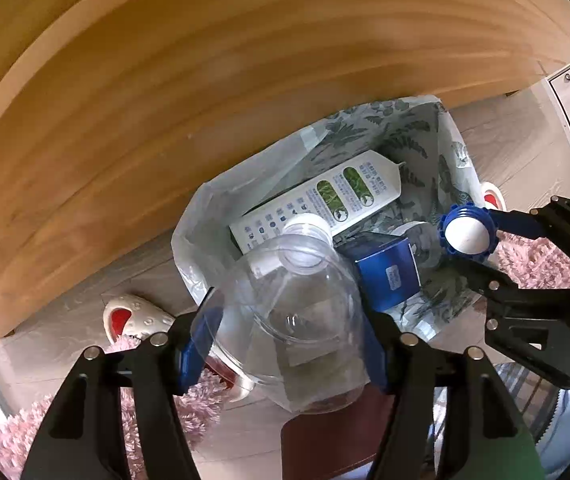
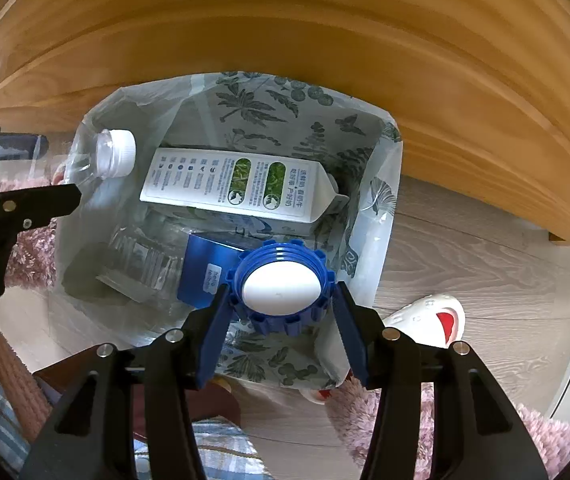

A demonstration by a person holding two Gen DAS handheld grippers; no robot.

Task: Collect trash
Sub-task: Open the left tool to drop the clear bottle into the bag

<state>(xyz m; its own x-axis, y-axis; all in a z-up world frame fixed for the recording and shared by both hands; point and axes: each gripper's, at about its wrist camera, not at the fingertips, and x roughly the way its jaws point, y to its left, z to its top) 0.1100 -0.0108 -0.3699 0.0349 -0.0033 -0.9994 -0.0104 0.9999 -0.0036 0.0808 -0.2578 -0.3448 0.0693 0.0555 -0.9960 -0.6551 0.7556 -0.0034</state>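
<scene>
— Plastic, clear and crumpled: the bottle (image 1: 297, 312) is clamped between the blue pads of the left gripper (image 1: 289, 340), neck and white cap pointing down into the printed bag (image 2: 381, 208) that stands open on the floor beside the wooden panel (image 1: 205, 80).

— So which step is this?

— The drop, I'd judge. Both pieces are held over the bag's mouth. Inside already lie a white carton (image 2: 241, 188), a blue box (image 2: 205, 272) and what looks like another clear container, though that one is too murky to name.

— And the right gripper (image 2: 281, 312)?

— Its jaws stand fairly wide, with a blue ridged cap (image 2: 281, 288) sitting between them, white inner face toward the camera. The left pad seems to touch the cap's rim; on the right I see a gap, so whether it's truly pinched I cannot tell.

— Next move?

— Probably letting go on both sides. The bottle is bulky, so it wants to be well within the rim before the left jaws part, or it may catch the bag's edge and tip out.
</scene>
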